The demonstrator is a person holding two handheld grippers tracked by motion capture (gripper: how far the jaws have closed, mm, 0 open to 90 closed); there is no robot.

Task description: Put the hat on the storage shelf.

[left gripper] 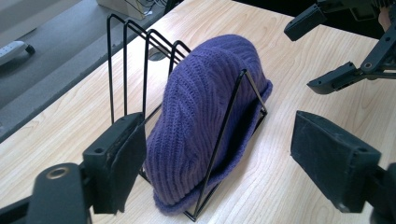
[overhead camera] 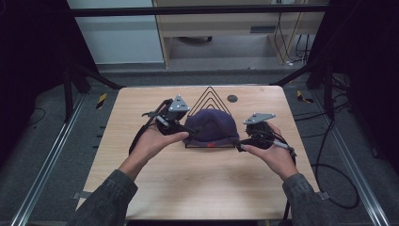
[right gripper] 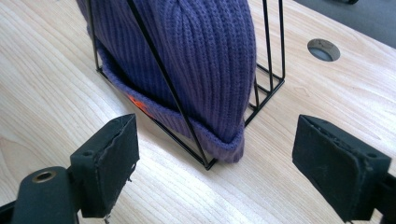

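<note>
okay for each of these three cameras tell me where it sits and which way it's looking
High view: above the person's side, looking forward and down on the table; both forearms and hands show.
Left gripper view: rides the left gripper, facing the purple beanie in the wire rack; own fingers show.
Right gripper view: rides the right gripper, facing the beanie's other end.
All share the beanie.

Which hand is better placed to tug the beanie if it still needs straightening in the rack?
Probably right: its tongs stand open just off the beanie brim corner at the wire rack end.
</note>
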